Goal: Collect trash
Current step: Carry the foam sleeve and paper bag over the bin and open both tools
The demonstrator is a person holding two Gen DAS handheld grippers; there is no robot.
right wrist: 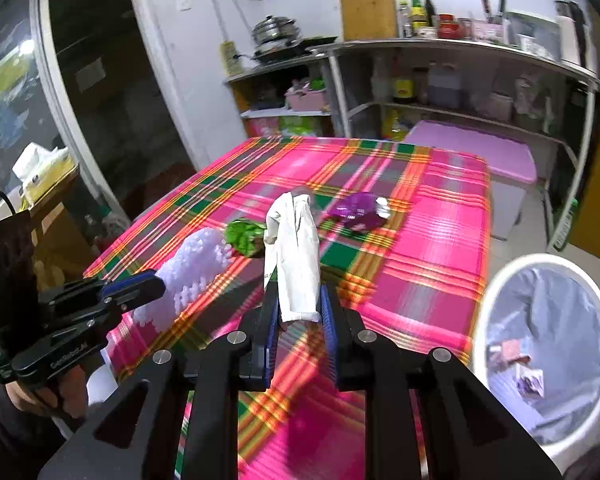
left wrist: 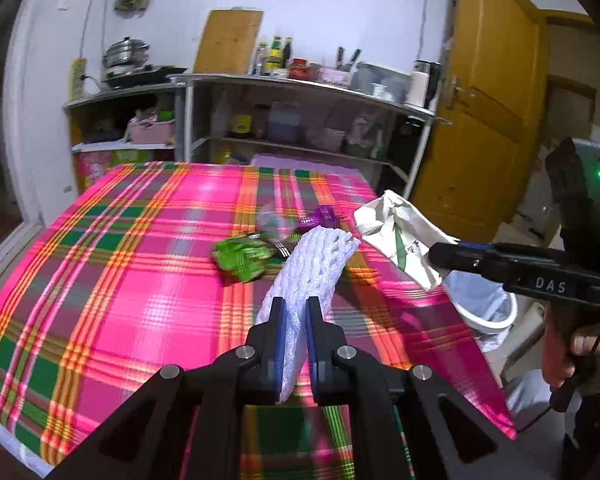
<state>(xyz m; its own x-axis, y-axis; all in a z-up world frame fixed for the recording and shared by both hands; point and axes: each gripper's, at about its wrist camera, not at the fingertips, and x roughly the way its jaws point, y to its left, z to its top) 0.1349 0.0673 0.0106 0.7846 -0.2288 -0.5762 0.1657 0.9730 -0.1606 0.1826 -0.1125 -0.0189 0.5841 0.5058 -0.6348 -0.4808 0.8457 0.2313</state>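
Note:
My left gripper [left wrist: 295,316] is shut on one end of a white foam net sleeve [left wrist: 312,264], held above the pink plaid tablecloth [left wrist: 120,280]. From the right wrist view, the left gripper [right wrist: 156,280] and its foam net [right wrist: 192,276] hang over the table's left edge. My right gripper [right wrist: 300,300] is shut on a crumpled white paper bag [right wrist: 296,256] with green print. The left wrist view shows the right gripper [left wrist: 436,256] holding the paper bag [left wrist: 396,236] above the table's right edge. A green wrapper [left wrist: 242,258] and a purple wrapper [left wrist: 320,218] lie on the cloth.
A white bin [right wrist: 540,259] lined with a pale bag stands on the floor right of the table, with some scraps inside. Metal shelves [left wrist: 300,84] with bottles and pots stand behind the table. A yellow door [left wrist: 488,100] is at the right. A purple-topped box [right wrist: 472,148] sits beyond the table.

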